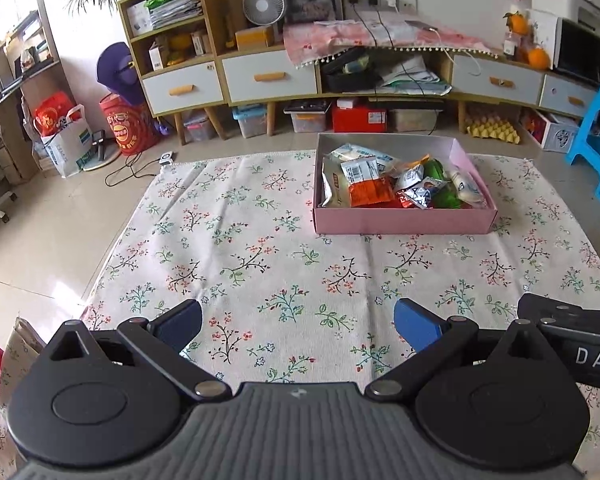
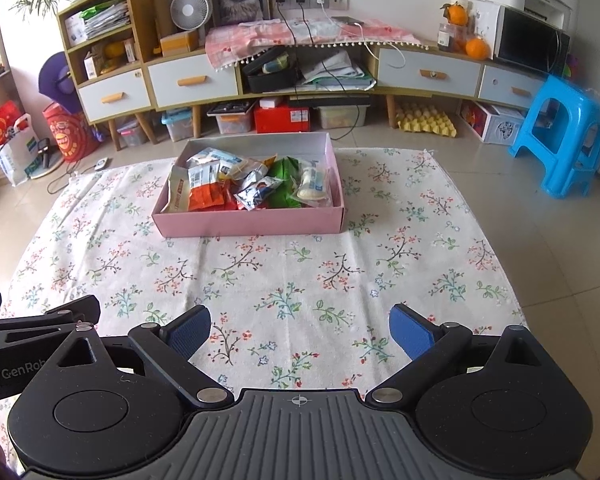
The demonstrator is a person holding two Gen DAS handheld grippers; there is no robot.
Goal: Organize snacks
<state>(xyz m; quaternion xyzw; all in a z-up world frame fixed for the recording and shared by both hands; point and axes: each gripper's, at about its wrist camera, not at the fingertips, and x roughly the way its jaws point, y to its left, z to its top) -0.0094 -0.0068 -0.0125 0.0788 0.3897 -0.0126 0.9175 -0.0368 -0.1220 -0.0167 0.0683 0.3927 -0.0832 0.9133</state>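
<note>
A shallow pink box (image 1: pixel 400 222) (image 2: pixel 252 224) sits on the far part of a floral cloth (image 1: pixel 260 264) (image 2: pixel 300 280) spread on the floor. Several snack packets lie piled inside it: an orange one (image 1: pixel 370 194) (image 2: pixel 206 197), green ones (image 1: pixel 446 196) (image 2: pixel 284 184), white and blue ones (image 1: pixel 360 170) (image 2: pixel 314 182). My left gripper (image 1: pixel 298 326) hovers open over the near cloth, well short of the box, nothing between its fingers. My right gripper (image 2: pixel 300 330) is open too, beside it, and its black body (image 1: pixel 568 320) shows at the right edge of the left wrist view.
A low cabinet (image 1: pixel 268 76) (image 2: pixel 192 80) with drawers runs along the back wall, storage bins and an egg tray (image 2: pixel 426 120) beneath it. A blue plastic stool (image 1: pixel 598 140) (image 2: pixel 560 136) stands right. Bags (image 1: pixel 66 140) and a cable lie on the tiles at left.
</note>
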